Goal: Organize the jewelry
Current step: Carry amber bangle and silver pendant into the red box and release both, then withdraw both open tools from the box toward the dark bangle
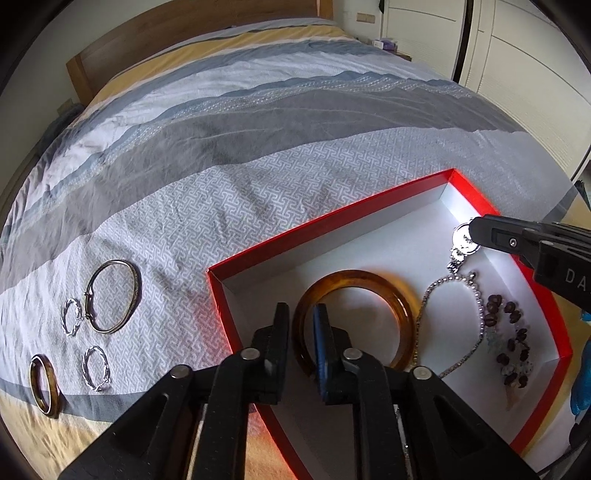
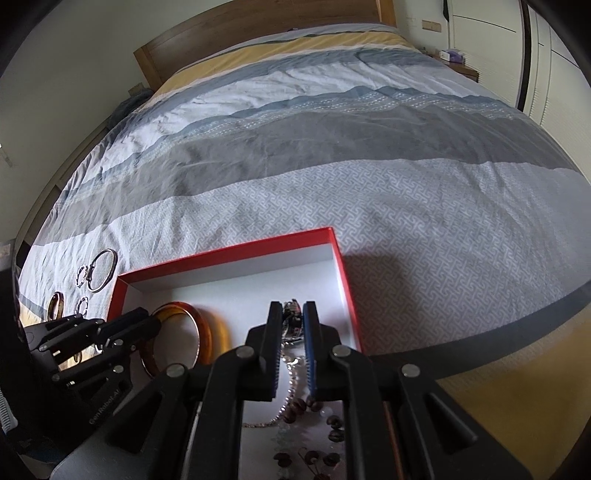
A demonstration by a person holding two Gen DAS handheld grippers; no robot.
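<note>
A red box (image 1: pixel 325 225) with a white inside lies on the bed. In it lie an amber bangle (image 1: pixel 400 310), a silver chain necklace (image 1: pixel 476 295) and a dark bead string (image 1: pixel 511 343). My left gripper (image 1: pixel 301 325) straddles the bangle's left rim, jaws slightly apart around it. My right gripper (image 2: pixel 293 317) holds the necklace's round silver pendant (image 2: pixel 291 317) between its pads over the box (image 2: pixel 225 251); it also shows in the left wrist view (image 1: pixel 476 234). The bangle also shows in the right wrist view (image 2: pixel 207 328).
On the bedspread left of the box lie a metal bangle (image 1: pixel 112 295), two twisted silver hoops (image 1: pixel 72 317) (image 1: pixel 96 367) and a brown ring bangle (image 1: pixel 44 384). A wooden headboard (image 1: pixel 166 33) stands far back, and wardrobes (image 1: pixel 517 66) stand at right.
</note>
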